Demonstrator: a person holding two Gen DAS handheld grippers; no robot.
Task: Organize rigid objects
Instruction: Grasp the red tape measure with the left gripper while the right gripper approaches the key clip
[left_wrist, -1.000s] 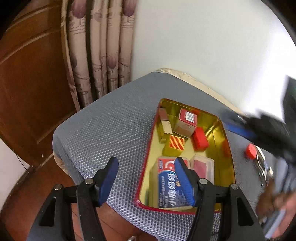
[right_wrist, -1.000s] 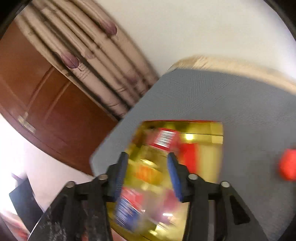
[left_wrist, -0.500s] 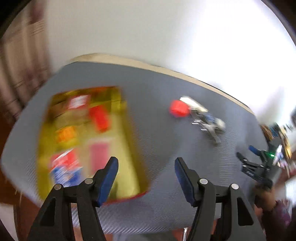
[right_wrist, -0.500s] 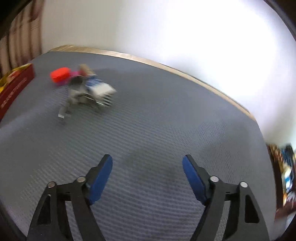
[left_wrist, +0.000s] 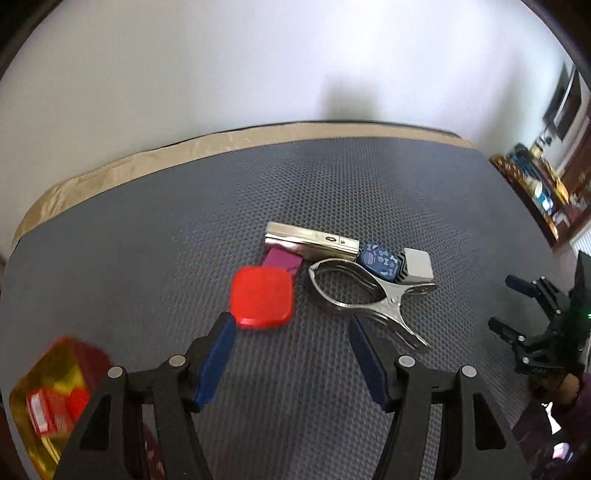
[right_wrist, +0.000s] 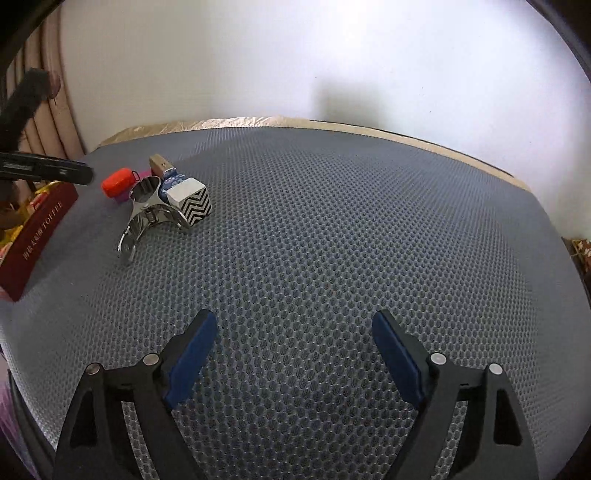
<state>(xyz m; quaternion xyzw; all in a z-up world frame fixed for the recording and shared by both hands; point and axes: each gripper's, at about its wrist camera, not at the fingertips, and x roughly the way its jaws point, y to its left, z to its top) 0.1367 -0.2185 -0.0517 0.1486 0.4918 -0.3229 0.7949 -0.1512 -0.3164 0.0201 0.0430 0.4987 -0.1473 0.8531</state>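
Observation:
A small pile lies on the grey mesh surface (left_wrist: 369, 184): a red rounded box (left_wrist: 261, 296), a magenta piece (left_wrist: 282, 260), a gold bar (left_wrist: 312, 239), a blue patterned piece (left_wrist: 380, 259), a white cube with zigzag side (left_wrist: 417, 265) and a metal clamp (left_wrist: 364, 299). My left gripper (left_wrist: 290, 363) is open and empty just before the red box. My right gripper (right_wrist: 293, 360) is open and empty, far right of the pile (right_wrist: 162, 192). The gold-lined red tin (left_wrist: 48, 402) with several items is at lower left.
The tin's red side (right_wrist: 37, 232) shows at the left in the right wrist view. The surface has a tan back edge (left_wrist: 147, 155) against a white wall. Curtains (right_wrist: 55, 110) hang at the left. The right gripper's body (left_wrist: 535, 332) shows at the right.
Both grippers swung from over the tin to the right. The left now faces the loose pile closely; the right looks across open mesh. Both stay open.

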